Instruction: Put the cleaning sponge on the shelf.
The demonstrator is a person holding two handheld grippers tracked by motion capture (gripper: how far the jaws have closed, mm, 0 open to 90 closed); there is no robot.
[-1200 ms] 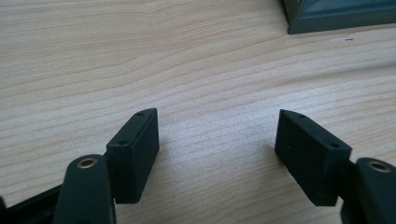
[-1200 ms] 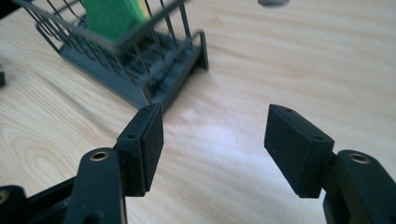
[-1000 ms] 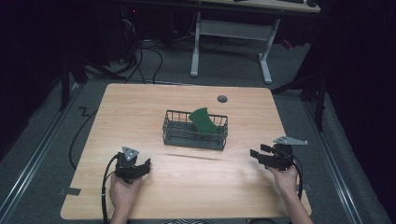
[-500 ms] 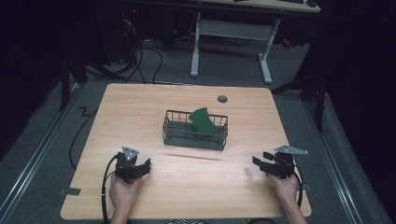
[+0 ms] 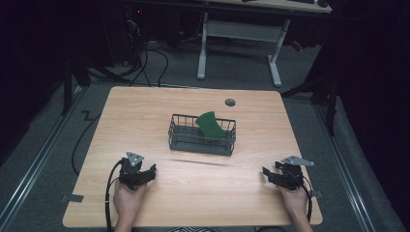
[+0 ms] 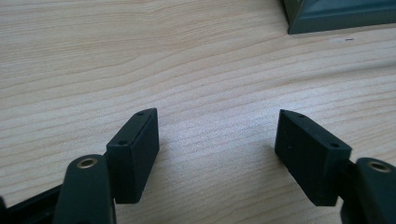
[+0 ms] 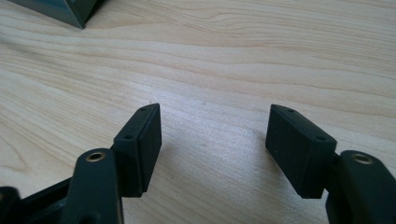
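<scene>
A dark wire-mesh rectangular basket [image 5: 202, 135] stands near the middle of the light wood-grain tabletop [image 5: 145, 111]; a flat dark-green piece with one curved edge [image 5: 209, 124] leans tilted inside it, toward its right half, its top rising above the rim; a small round grey grommet [image 5: 230, 102] sits in the tabletop beyond the basket, well apart from it.

The left hand-held gripper [image 5: 145, 172] rests low at the near left of the tabletop, held from behind by the person's left hand [image 5: 126, 198], a black cable [image 5: 110, 181] looping from it; in the left gripper view its two black jaws stand wide apart over bare wood with nothing between them [image 6: 217, 154], and a corner of the basket shows at the upper right [image 6: 336, 16].

The right hand-held gripper [image 5: 269, 174] lies at the near right, held by the right hand [image 5: 295, 200]; its jaws point leftward across the tabletop; in the right gripper view they are likewise spread wide and empty [image 7: 215, 149], with a corner of the basket at the upper left [image 7: 70, 11].

Both hand-held grippers are well apart from the basket, one to each side of it, on the person's side.
</scene>
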